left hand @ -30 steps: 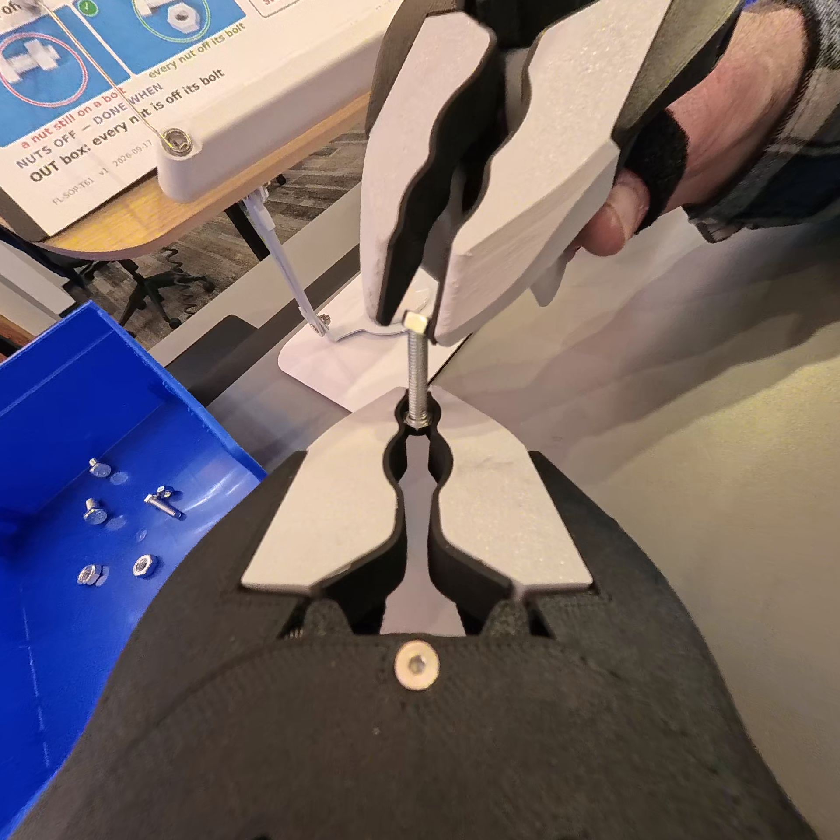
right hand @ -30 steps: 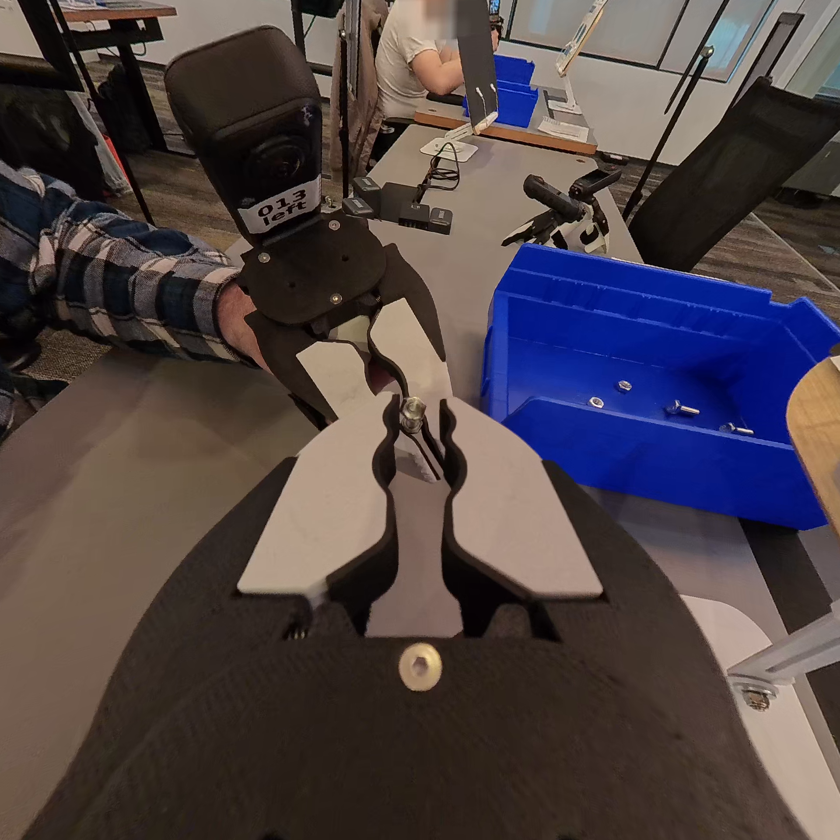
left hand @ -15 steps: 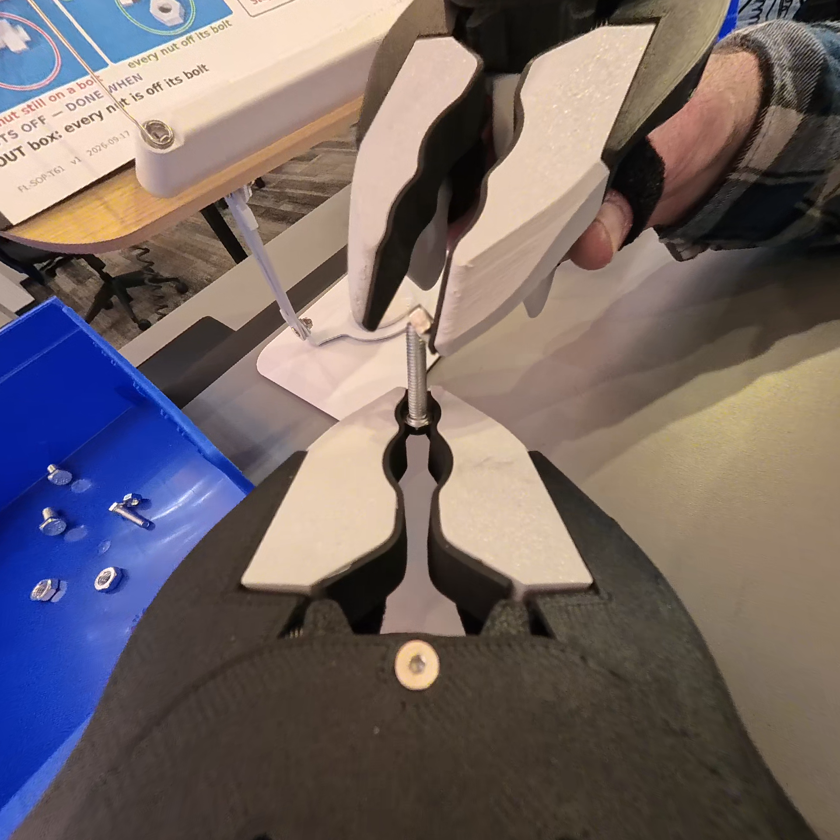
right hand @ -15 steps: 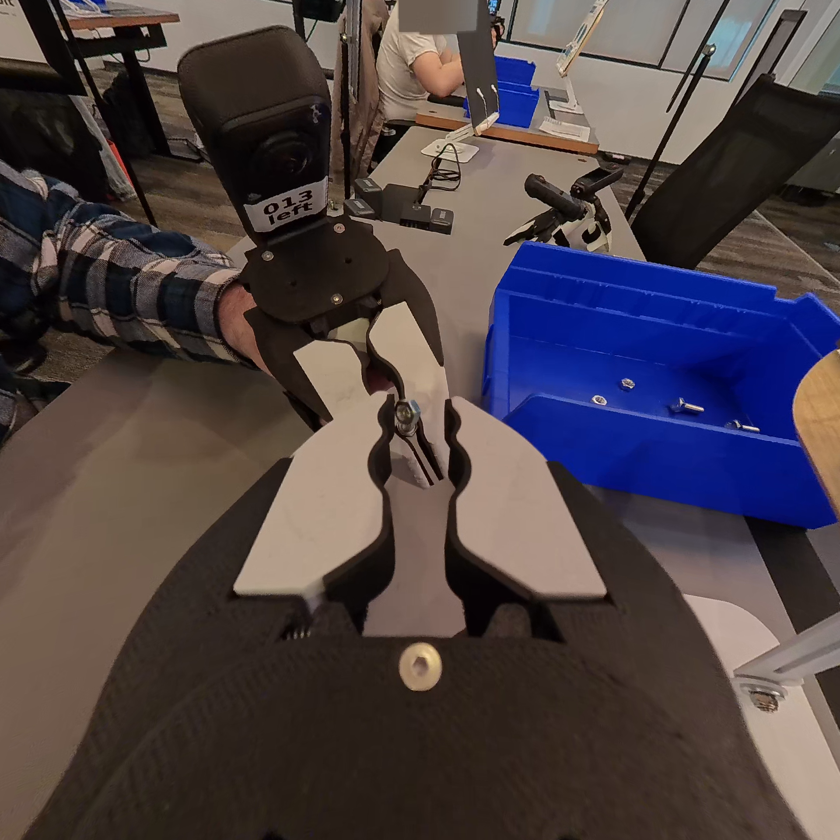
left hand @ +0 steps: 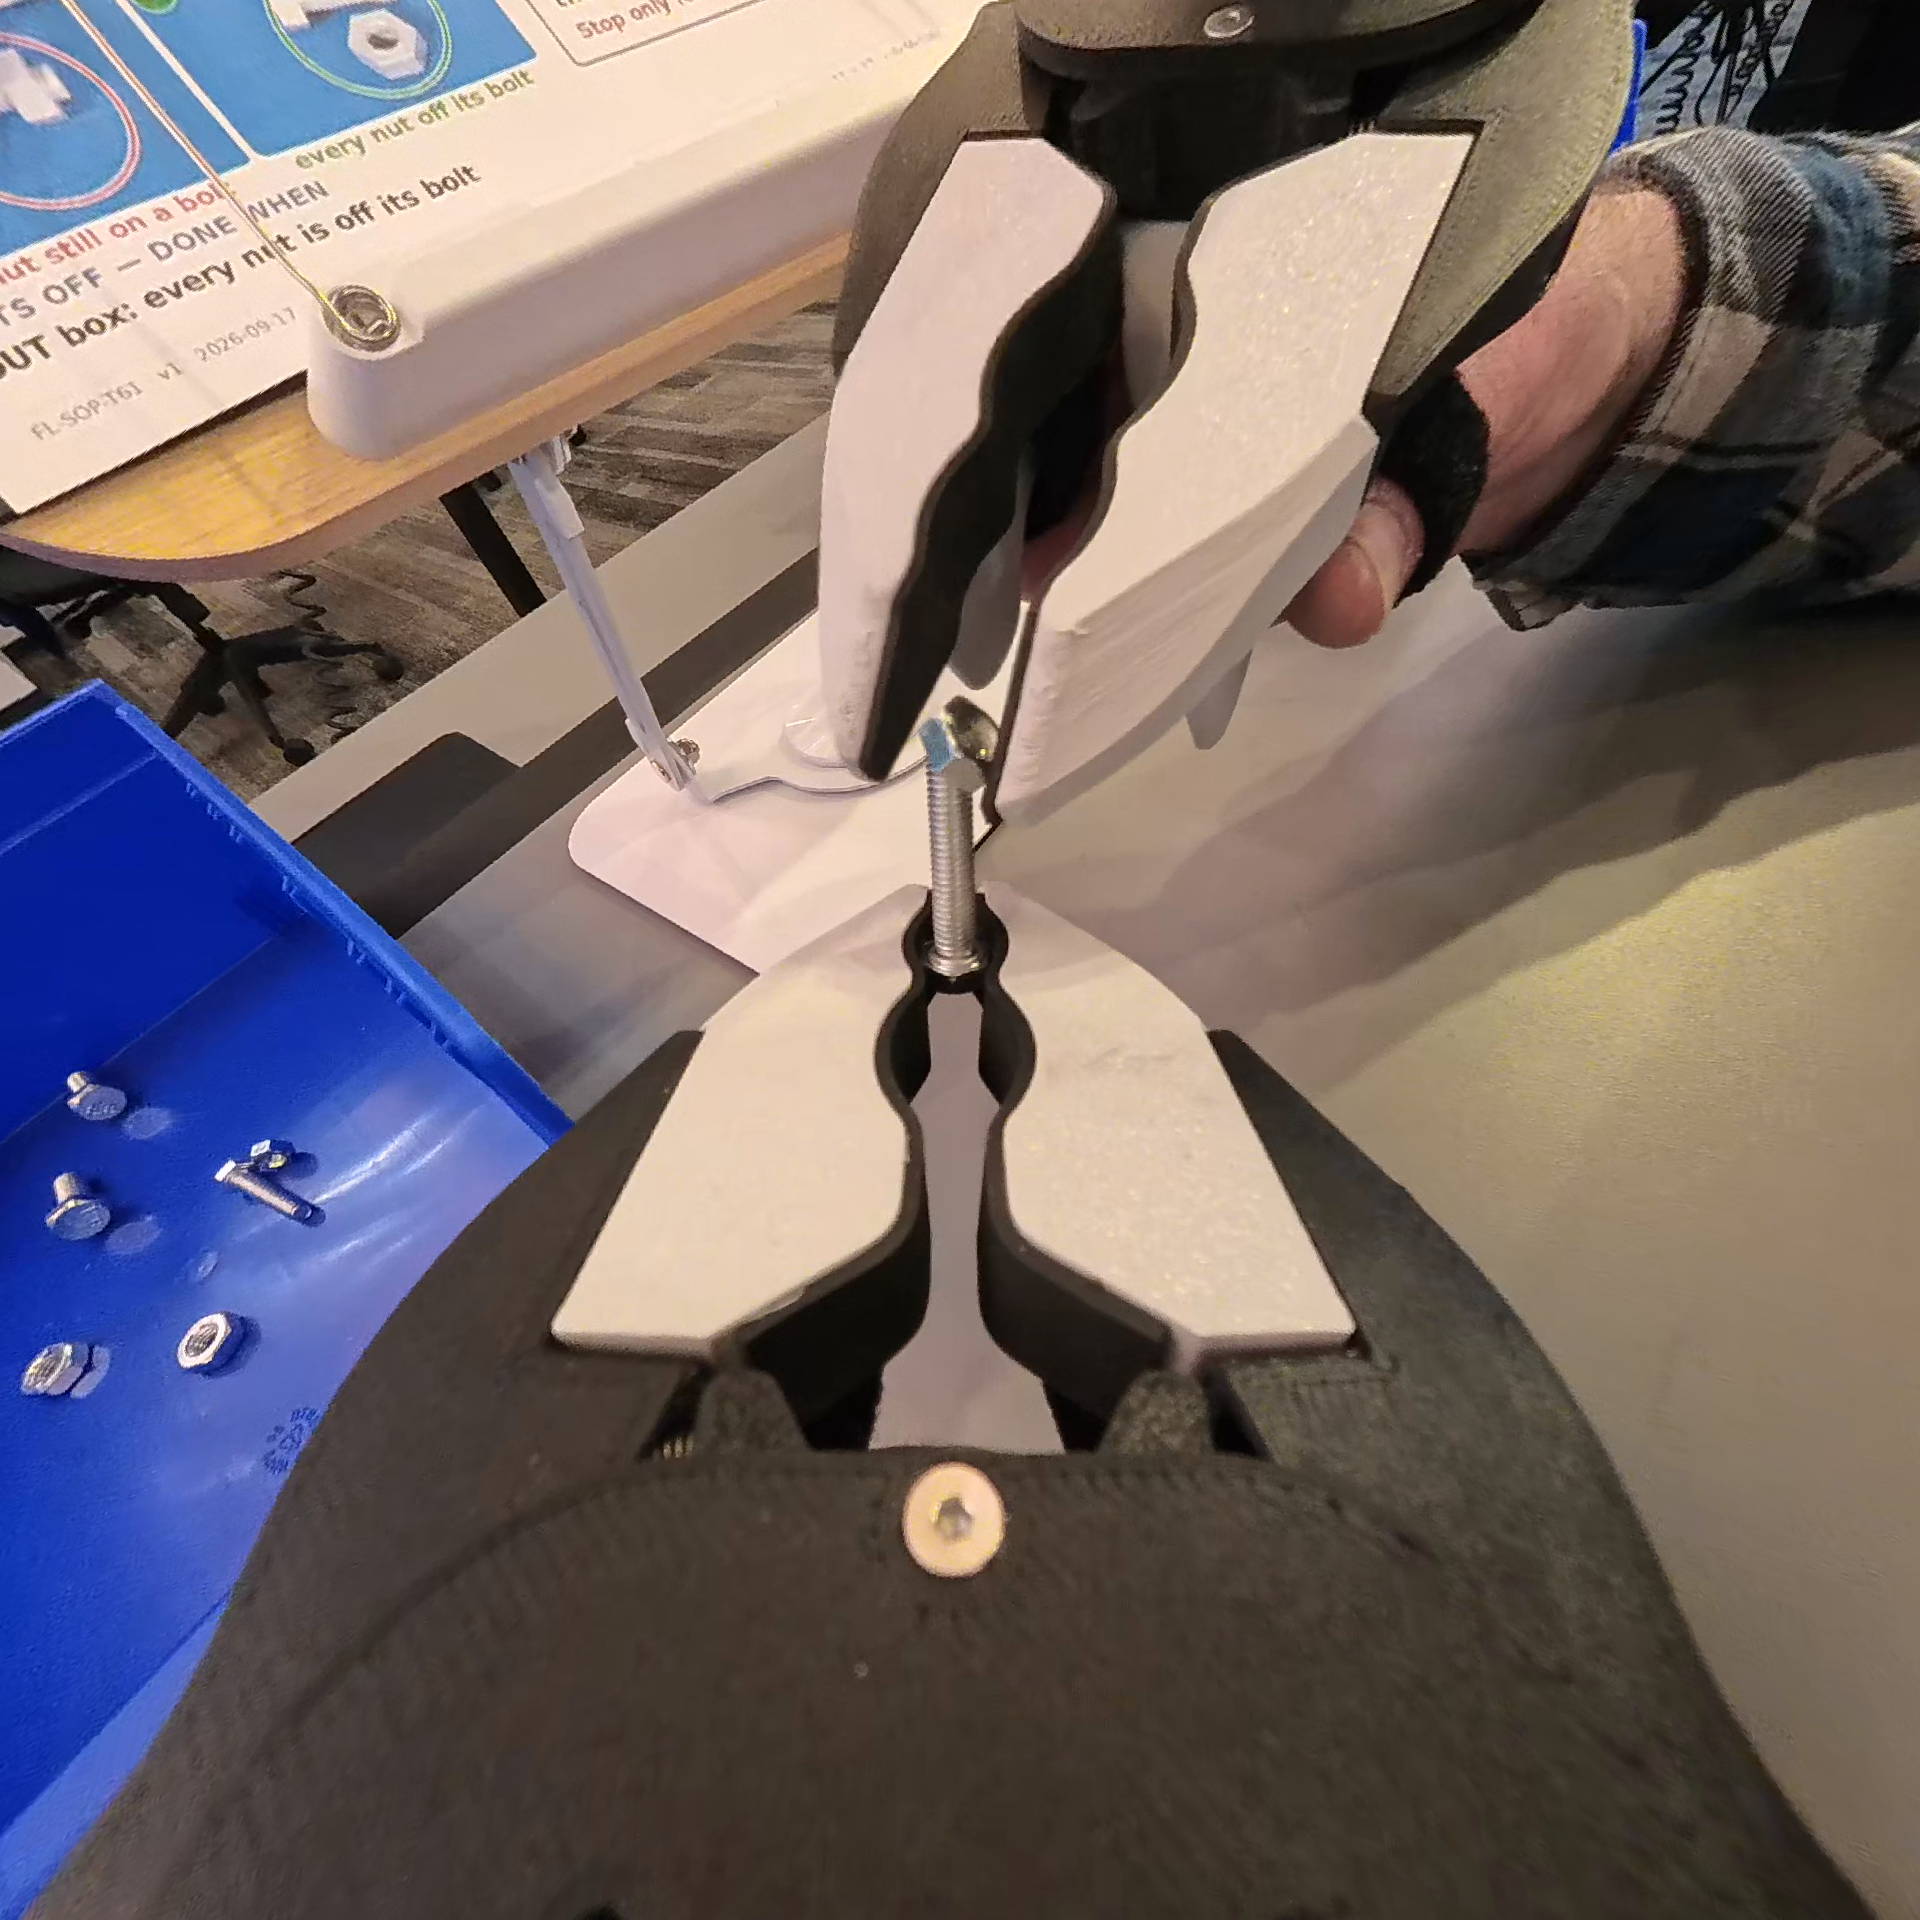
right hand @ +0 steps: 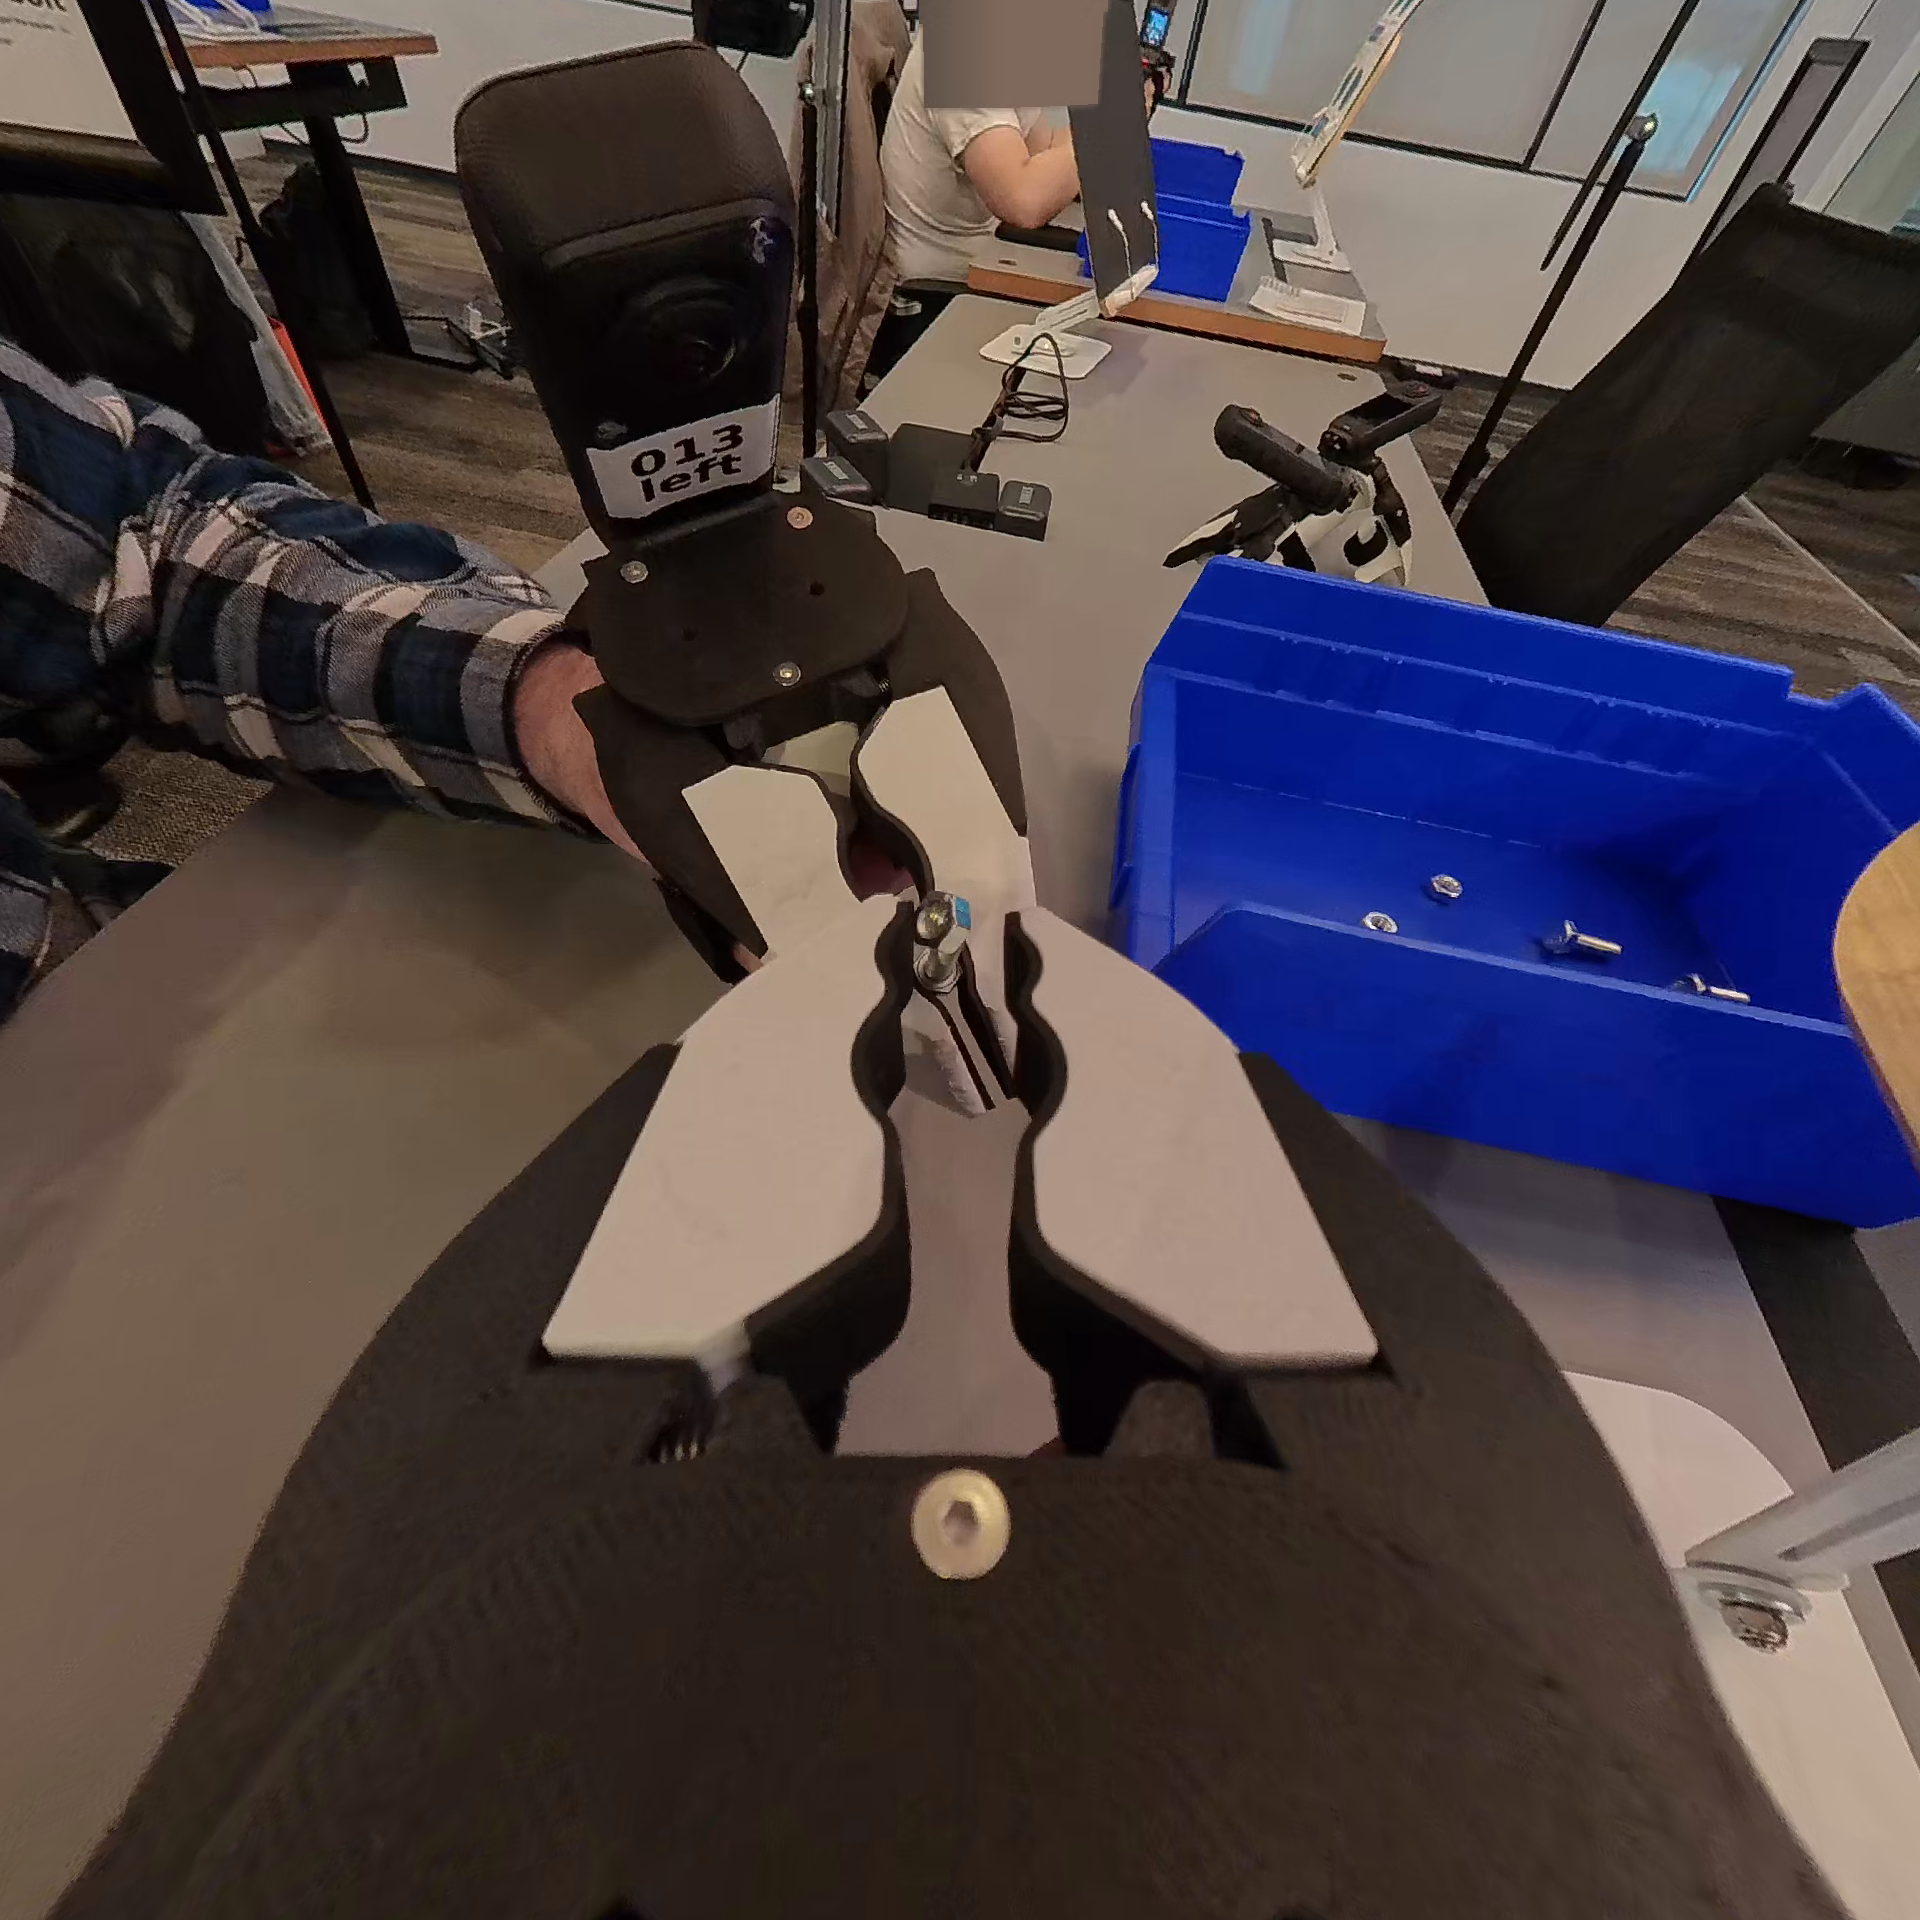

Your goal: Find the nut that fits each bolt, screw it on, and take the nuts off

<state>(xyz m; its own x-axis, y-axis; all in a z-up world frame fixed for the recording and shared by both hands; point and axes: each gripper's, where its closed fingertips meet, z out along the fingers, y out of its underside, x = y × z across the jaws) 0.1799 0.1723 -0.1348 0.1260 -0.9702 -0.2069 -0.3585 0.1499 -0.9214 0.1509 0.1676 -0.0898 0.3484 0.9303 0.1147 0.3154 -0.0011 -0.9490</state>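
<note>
My left gripper is shut on a small nut at the lower end of a silver bolt. The bolt stands out past my fingertips, with its hex head at the far end. My right gripper comes in from above, and its two pads close on that head. In the right wrist view the head sits between my right fingertips, close against the left pad. The left gripper's fingers reach in from the upper left. Both grippers are in the air above the grey table.
A blue bin lies to the left and also shows in the right wrist view. It holds loose nuts and short bolts. A white stand base sits ahead. An instruction sheet lies on a wooden table beyond. Cameras and chargers stand on the far table. Some 5 cm of space lies between my two pairs of fingers.
Half a second ago the right jaws opened off the bolt head. They have come together on it again. The left gripper has kept its hold on the nut throughout.
</note>
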